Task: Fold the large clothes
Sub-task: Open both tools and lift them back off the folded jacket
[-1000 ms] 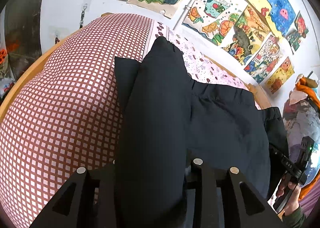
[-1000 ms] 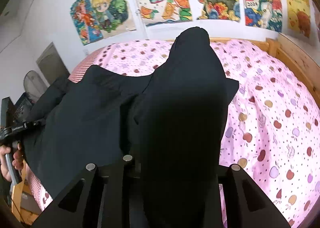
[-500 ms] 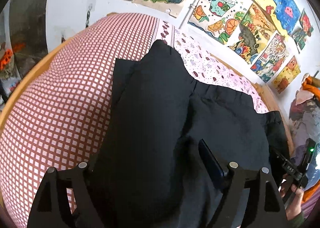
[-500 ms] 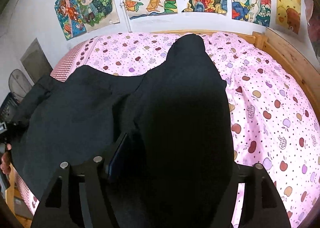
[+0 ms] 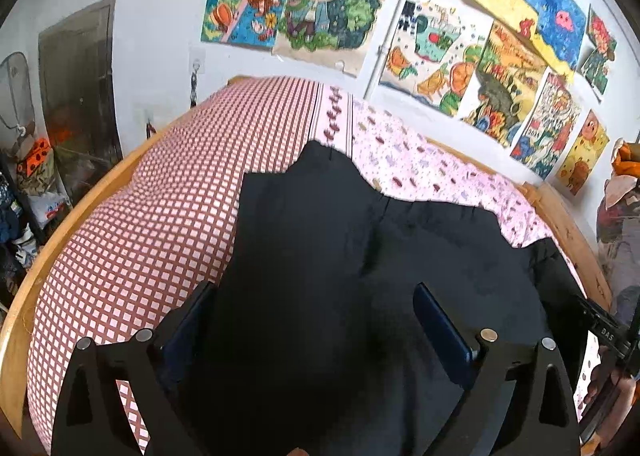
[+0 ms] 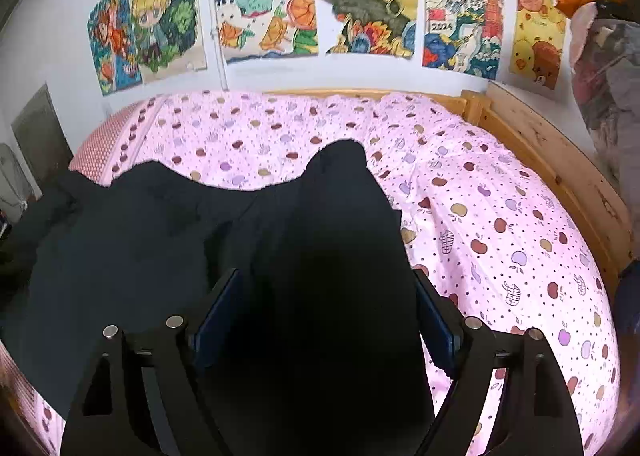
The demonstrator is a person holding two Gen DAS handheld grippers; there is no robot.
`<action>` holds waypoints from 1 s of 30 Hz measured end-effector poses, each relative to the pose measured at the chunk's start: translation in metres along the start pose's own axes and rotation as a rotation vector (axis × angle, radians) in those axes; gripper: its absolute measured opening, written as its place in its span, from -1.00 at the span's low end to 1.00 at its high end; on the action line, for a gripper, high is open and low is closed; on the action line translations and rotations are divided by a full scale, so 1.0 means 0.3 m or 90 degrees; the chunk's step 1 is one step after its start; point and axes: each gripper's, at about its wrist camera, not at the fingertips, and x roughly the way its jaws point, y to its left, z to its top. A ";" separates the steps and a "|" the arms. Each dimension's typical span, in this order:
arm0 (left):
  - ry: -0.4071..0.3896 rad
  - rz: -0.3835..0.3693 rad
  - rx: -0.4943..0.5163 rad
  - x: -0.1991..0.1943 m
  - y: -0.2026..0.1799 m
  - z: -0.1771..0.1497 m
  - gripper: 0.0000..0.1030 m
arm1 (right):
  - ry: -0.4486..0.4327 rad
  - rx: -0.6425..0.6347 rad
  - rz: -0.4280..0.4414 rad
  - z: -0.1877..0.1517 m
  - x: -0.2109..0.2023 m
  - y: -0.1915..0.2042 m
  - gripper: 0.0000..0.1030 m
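Both my wrist cams sit close, angled down over the black garment (image 5: 360, 256) (image 6: 240, 240); left covers the red-checked sheet (image 5: 160, 216), right the pink apple-print quilt (image 6: 500, 236). Shared: garment, far wall drawings (image 5: 460, 56) (image 6: 360, 4).

Black garment (image 5: 340, 256): near end runs off the bottom edge, folds lost in shadow.
Bed (image 6: 520, 256): sheet beneath the garment hidden.
Right gripper (image 5: 612, 336): cut off at the frame's edge.
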 end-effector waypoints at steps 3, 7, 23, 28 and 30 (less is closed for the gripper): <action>-0.036 0.007 0.014 -0.037 -0.019 -0.002 1.00 | -0.026 0.013 0.004 -0.009 -0.039 0.000 0.66; -0.091 0.014 0.047 -0.093 -0.067 -0.001 1.00 | -0.070 0.015 0.004 -0.024 -0.097 0.010 0.69; -0.165 -0.017 0.133 -0.323 -0.217 -0.099 1.00 | -0.188 0.026 0.040 -0.111 -0.332 0.041 0.76; -0.173 -0.044 0.129 -0.393 -0.225 -0.140 1.00 | -0.203 0.016 0.059 -0.157 -0.414 0.051 0.81; -0.181 -0.043 0.139 -0.419 -0.232 -0.160 1.00 | -0.210 0.004 0.066 -0.178 -0.445 0.065 0.84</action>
